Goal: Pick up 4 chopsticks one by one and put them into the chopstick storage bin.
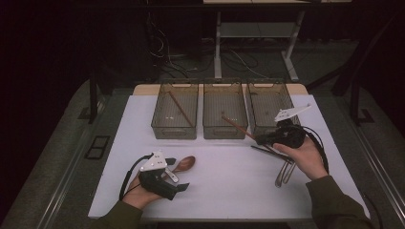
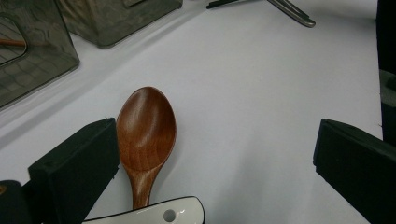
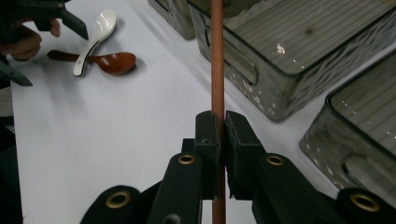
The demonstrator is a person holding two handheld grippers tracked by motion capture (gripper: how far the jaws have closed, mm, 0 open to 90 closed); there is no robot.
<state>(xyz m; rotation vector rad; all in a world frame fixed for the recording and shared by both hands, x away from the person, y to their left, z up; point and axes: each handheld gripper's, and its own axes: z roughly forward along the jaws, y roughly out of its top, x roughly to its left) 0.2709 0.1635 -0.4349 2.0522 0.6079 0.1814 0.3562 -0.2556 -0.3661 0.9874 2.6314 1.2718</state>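
A brown wooden chopstick [image 3: 217,70] is clamped between the jaws of the right gripper [image 3: 222,135], which are pressed tight on it from both sides; the stick runs straight out past the jaw tips toward the middle bin [image 1: 224,110] of three smoky clear bins, and in the high view its far end reaches over that bin's near wall. The right hand [image 1: 305,160] holds this gripper just in front of the middle and right bin [image 1: 270,106], palm wrapped under the body, the grey plate on top. Nearer the person than the middle bin, and to its right, lie a dark chopstick [image 1: 270,151] and a pair of metal tongs [image 1: 284,174] on the white table [image 1: 229,186]. Another brown stick [image 1: 181,109] leans inside the left bin [image 1: 175,112]. Forward of the left bin, the left gripper [image 2: 215,154] rests low over the table with its jaws spread wide and nothing between them; a wooden spoon [image 2: 145,135] lies beside its left jaw, and a white ceramic spoon [image 3: 95,39] crosses over the wooden spoon's handle. The left hand [image 1: 141,191] cups the gripper from below.
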